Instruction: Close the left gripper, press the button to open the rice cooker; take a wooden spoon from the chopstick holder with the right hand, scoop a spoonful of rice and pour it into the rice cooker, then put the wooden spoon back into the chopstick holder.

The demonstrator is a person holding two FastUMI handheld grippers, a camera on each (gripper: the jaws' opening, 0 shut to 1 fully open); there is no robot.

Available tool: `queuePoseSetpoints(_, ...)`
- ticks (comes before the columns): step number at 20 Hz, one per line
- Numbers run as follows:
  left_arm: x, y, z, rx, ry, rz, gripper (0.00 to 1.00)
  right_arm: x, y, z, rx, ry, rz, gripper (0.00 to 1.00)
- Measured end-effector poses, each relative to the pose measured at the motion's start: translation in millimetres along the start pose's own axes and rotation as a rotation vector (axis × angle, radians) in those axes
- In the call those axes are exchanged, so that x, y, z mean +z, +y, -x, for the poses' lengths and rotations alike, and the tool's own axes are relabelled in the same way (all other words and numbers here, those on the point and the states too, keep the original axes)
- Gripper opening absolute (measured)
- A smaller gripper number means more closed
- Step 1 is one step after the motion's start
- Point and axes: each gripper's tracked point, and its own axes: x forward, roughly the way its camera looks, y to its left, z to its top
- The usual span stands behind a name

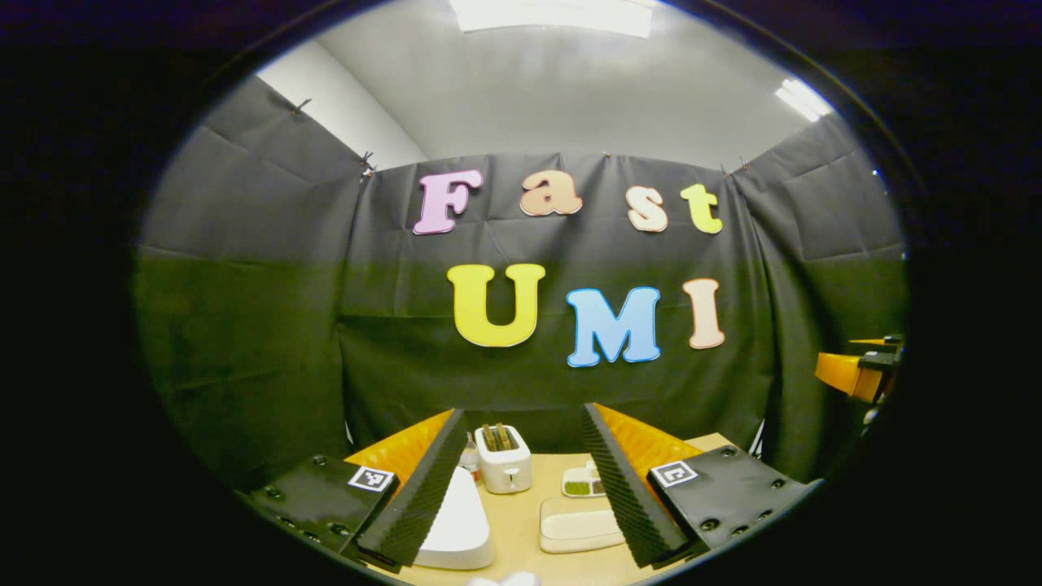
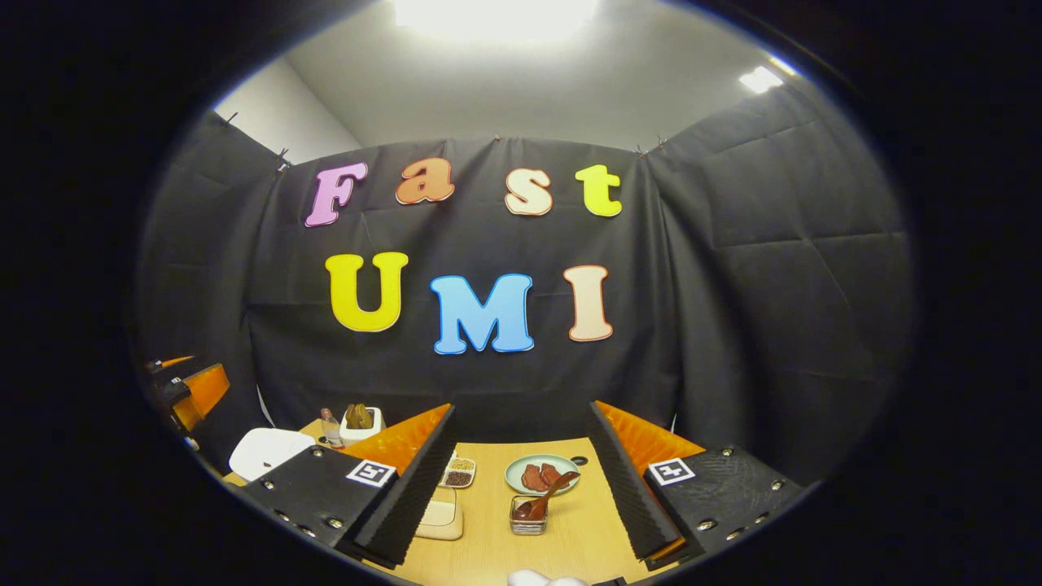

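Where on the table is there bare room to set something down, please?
In the right gripper view, bare table lies right of the spoon holder and in front of the plate. In the left gripper view, a bare strip runs between the rice cooker and the tray. It is crowded toward the back, around the toaster and divided dish.

We are finding no words, brands or numbers that we can read on the things on the table (image 1: 514,533). We are seeing only square black-and-white coded markers (image 1: 371,478): two are sitting on the left gripper (image 1: 522,408), one behind each finger, and two likewise on the right gripper (image 2: 522,405).
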Motion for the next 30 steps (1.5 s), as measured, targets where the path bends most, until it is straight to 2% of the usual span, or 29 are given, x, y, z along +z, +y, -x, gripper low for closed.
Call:
queuePoseSetpoints(6,-8.1,9.3,-12.5,0.007,0.029,-0.017,0.99,-7.5,9.8,-6.4,0.012,0.028,-0.005,0.97)
queuePoseSetpoints(8,-12.0,6.6,-18.4,-0.011,0.045,-0.012,0.64,-6.3,13.6,-8.5,0.011,0.03,0.004,0.97)
queuePoseSetpoints(10,-19.5,20.9,-24.2,0.038,0.068,0.003,0.3,-5.7,17.6,-7.8,0.012,0.03,0.015,0.97)
queuePoseSetpoints(11,-22.0,23.7,-25.5,0.035,0.084,0.01,0.12,-5.0,19.5,-7.7,0.011,0.028,0.02,0.97)
queuePoseSetpoints(12,-25.6,25.6,-29.4,0.033,0.096,0.0,0.07,-2.8,20.7,-8.1,0.009,0.027,0.024,0.97)
queuePoseSetpoints(15,-37.9,41.1,-45.5,0.056,0.116,-0.021,0.07,-1.2,26.0,-8.4,0.008,0.025,0.034,0.97)
queuePoseSetpoints(18,-70.3,72.1,-66.9,0.099,0.184,0.007,0.07,-3.0,33.6,-9.6,0.005,0.037,0.057,0.97)
queuePoseSetpoints(21,-125.1,104.7,-86.7,0.154,0.289,0.017,0.08,-8.9,43.4,-11.4,0.01,0.06,0.087,0.97)
queuePoseSetpoints(26,-228.2,148.5,-91.9,0.237,0.48,0.058,0.09,-23.9,58.8,-15.9,0.024,0.103,0.131,0.97)
queuePoseSetpoints(30,-280.6,164.4,-90.8,0.273,0.583,0.08,0.09,-35.7,65.7,-17.1,0.035,0.137,0.151,0.97)
